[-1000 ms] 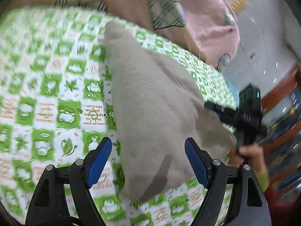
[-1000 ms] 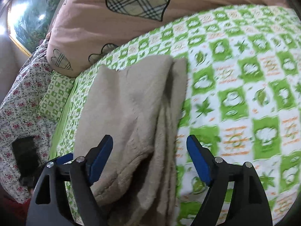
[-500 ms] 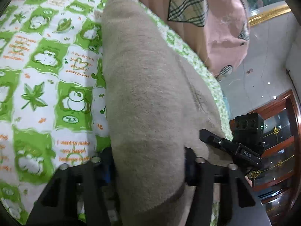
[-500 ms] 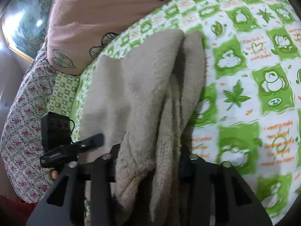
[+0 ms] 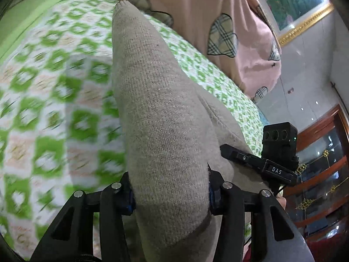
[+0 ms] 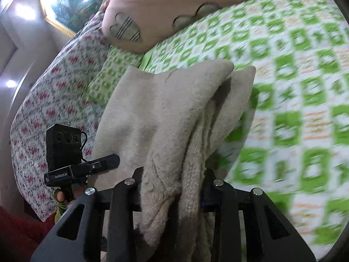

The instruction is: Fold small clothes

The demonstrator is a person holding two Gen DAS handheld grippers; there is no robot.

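A beige knitted garment lies folded lengthwise on the green-and-white bed sheet. My left gripper is shut on its near end, and the fabric bulges up between the blue pads. In the right wrist view the same garment shows fleecy layers bunched together. My right gripper grips these layers, its jaws still closing on them. Each gripper shows in the other's view: the right one at the garment's right edge, the left one at its left edge.
A pink quilt with plaid hearts is heaped at the head of the bed. A floral pillow lies beside the bed's left edge. A wooden cabinet and a gilt-framed picture stand beyond the bed.
Both grippers stood open over the garment's near end, then closed on it. They have since swept across the bed with it, and the sheet now looks blurred.
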